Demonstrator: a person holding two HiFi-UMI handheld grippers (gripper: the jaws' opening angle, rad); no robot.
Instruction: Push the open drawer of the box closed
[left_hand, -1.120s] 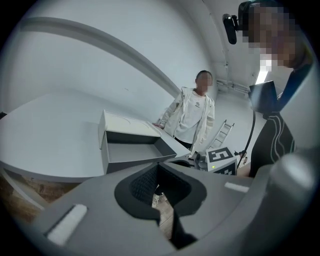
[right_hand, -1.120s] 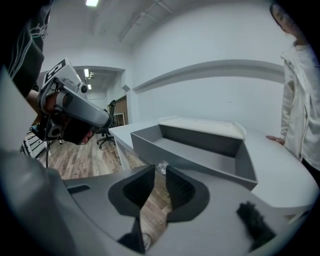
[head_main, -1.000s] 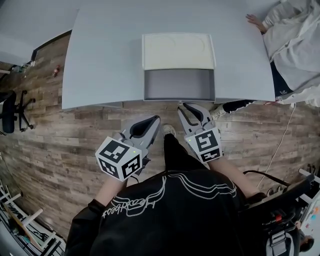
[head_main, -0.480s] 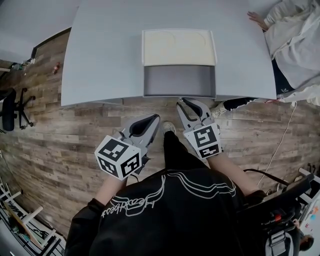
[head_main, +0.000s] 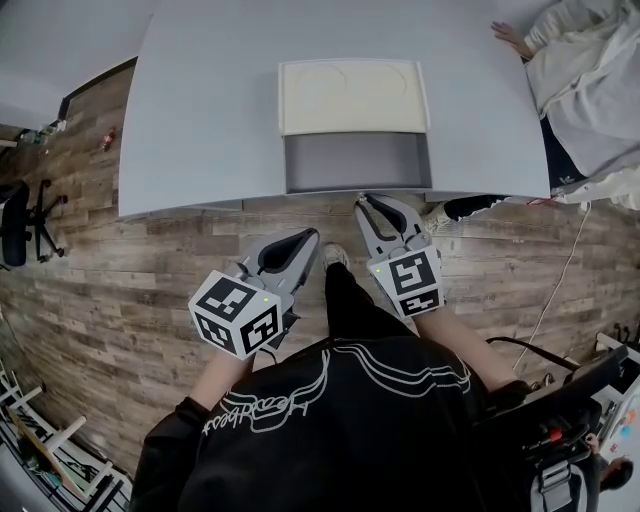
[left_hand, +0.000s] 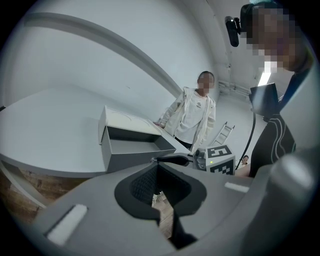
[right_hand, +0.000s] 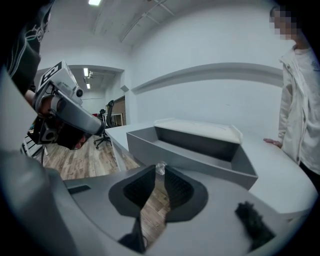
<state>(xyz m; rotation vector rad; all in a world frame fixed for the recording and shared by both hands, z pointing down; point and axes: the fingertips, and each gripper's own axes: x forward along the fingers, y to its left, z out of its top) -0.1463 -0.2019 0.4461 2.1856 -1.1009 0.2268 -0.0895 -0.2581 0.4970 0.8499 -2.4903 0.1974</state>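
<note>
At tbl (head_main: 200, 120) edge: drawer (head_main: 355, 162) crosswise, nearside-open.

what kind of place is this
Likely an office or lab workroom: a large white table, a wood-plank floor and a wheeled office chair at the left edge.

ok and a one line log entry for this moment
drawer: open | box: on table | left gripper: jaws together, empty | right gripper: jaws slightly apart, empty, just short of drawer front
</note>
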